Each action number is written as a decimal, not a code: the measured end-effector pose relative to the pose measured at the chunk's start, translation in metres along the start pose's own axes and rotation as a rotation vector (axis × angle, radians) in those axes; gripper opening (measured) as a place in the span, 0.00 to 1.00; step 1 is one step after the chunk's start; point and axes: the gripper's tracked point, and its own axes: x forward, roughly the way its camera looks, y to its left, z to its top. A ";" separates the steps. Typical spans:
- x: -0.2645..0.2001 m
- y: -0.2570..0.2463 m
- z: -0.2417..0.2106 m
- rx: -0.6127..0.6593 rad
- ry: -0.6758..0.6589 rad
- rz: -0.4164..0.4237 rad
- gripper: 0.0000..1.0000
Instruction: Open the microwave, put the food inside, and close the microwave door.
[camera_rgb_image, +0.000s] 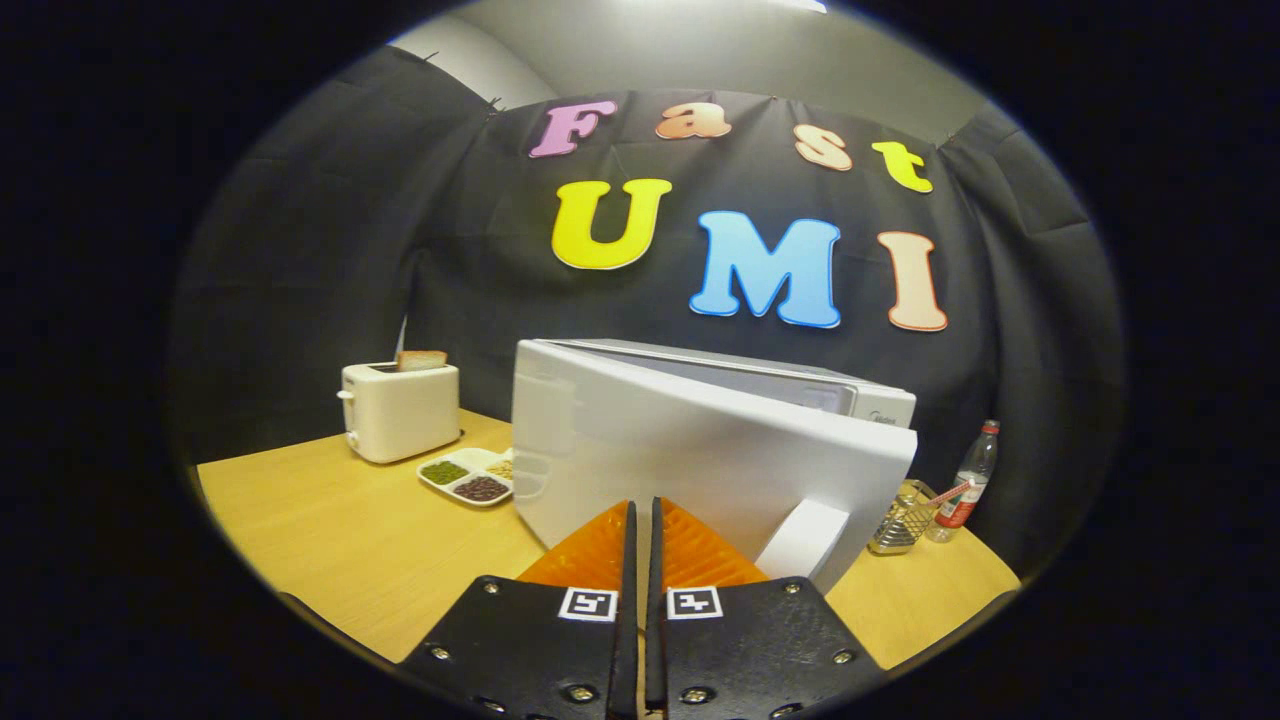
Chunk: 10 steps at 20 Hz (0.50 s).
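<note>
My gripper (641, 512) is closed on nothing, fingertips meeting at the smooth white microwave door (700, 455). The boxy microwave (860, 395) sits on a wooden table (350, 540), its door ajar.

White microwave (700, 450) on a tan wood bench (340, 540). Cream toaster (400, 410) far left with brown toast (421, 360). White tray (470, 475) holds green and dark-red beans. Clear bottle (968, 485), red label.
</note>
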 end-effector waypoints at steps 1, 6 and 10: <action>0.010 -0.013 0.000 0.001 0.006 -0.027 0.04; 0.051 -0.058 -0.001 -0.003 0.004 -0.148 0.04; 0.074 -0.078 -0.007 -0.002 0.017 -0.201 0.04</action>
